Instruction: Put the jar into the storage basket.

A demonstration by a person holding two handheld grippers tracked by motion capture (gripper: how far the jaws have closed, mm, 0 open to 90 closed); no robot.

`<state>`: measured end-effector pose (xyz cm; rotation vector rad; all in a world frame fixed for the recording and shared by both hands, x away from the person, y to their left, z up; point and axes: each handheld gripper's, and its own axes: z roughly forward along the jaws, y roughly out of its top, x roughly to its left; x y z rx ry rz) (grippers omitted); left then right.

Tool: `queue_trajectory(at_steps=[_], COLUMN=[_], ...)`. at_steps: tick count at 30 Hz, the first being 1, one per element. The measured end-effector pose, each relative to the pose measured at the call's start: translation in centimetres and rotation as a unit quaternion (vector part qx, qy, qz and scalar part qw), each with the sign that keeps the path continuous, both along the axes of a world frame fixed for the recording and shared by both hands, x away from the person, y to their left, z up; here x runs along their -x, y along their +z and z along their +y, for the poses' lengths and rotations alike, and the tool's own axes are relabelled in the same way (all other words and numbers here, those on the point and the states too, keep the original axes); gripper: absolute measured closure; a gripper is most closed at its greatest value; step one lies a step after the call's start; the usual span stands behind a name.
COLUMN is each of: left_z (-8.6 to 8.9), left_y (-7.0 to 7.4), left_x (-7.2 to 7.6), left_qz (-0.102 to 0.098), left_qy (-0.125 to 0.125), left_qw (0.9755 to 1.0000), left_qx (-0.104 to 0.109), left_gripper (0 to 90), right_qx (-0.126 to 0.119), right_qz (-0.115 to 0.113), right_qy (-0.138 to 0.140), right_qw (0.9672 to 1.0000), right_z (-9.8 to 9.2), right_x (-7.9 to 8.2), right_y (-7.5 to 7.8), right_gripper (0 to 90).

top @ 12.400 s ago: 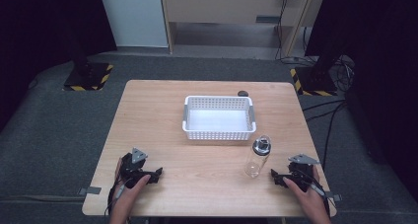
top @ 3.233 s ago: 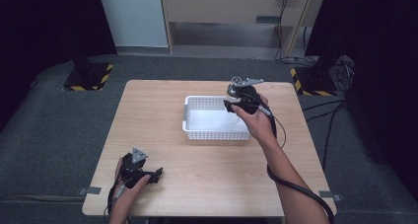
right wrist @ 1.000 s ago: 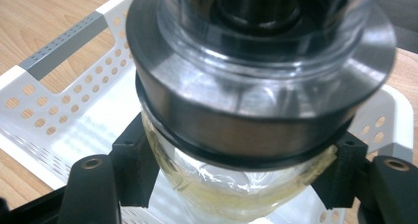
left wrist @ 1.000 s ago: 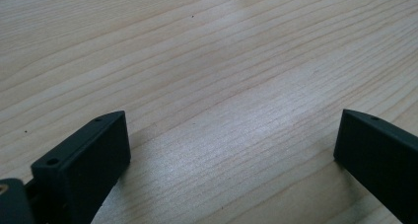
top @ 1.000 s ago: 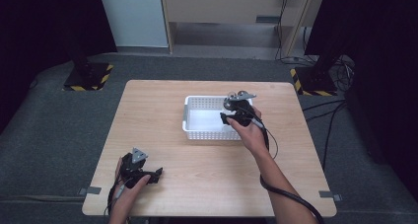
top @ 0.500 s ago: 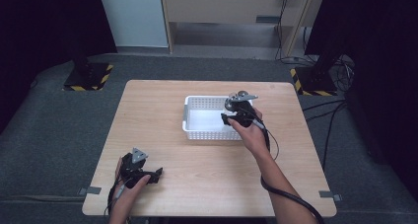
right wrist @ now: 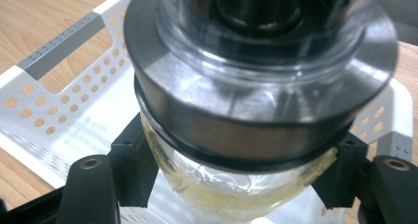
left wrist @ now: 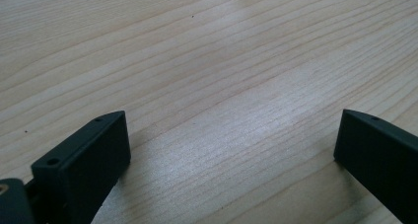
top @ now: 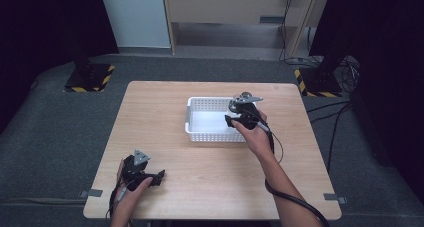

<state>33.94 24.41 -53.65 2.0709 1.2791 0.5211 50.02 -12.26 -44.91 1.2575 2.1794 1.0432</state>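
Wooden table point(top: 200, 152) under my left gripper point(left wrist: 231, 150), which rests near the front-left corner with jaws spread wide on nothing. Further right, my right gripper point(right wrist: 236, 179) clamps a clear jar point(right wrist: 231, 184) below its metal-ringed lid, over the white perforated basket point(top: 192, 122). I read no labels.
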Motion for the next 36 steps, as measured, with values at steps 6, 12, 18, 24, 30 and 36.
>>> queue_trajectory(at_steps=[6, 12, 18, 24, 30, 36], left_z=[0.00, 0.00, 0.00, 0.00, 0.00, 0.00], left_y=[0.00, 0.00, 0.00, 0.00, 0.00, 0.00], left_x=[0.00, 0.00, 0.00, 0.00, 0.00, 0.00], left_qz=[0.000, 0.000, 0.000, 0.000, 0.000, 0.000], left_qy=[0.000, 0.000, 0.000, 0.000, 0.000, 0.000], left_qw=[1.0000, 1.0000, 1.0000, 1.0000, 1.0000, 1.0000], left_qx=[0.000, 0.000, 0.000, 0.000, 0.000, 0.000], left_gripper=[0.0, 0.0, 0.0, 0.0, 0.0, 0.0], right_qx=[-0.001, -0.003, -0.002, -0.003, 0.005, 0.004], right_qz=[0.001, 0.001, 0.002, 0.003, -0.001, -0.002], right_qy=[0.000, 0.000, 0.001, 0.000, 0.006, 0.007], right_qw=[1.0000, 1.0000, 1.0000, 1.0000, 1.0000, 1.0000], right_z=[-0.02, -0.07, -0.05, -0.09, -0.14, -0.41], right_x=[-0.01, 0.02, 0.03, 0.07, 0.25, 0.61], right_y=[0.01, 0.05, 0.10, 0.01, 0.20, 0.36], right_gripper=[30.8, 28.9, 25.9, 22.0, 13.8, 7.2])
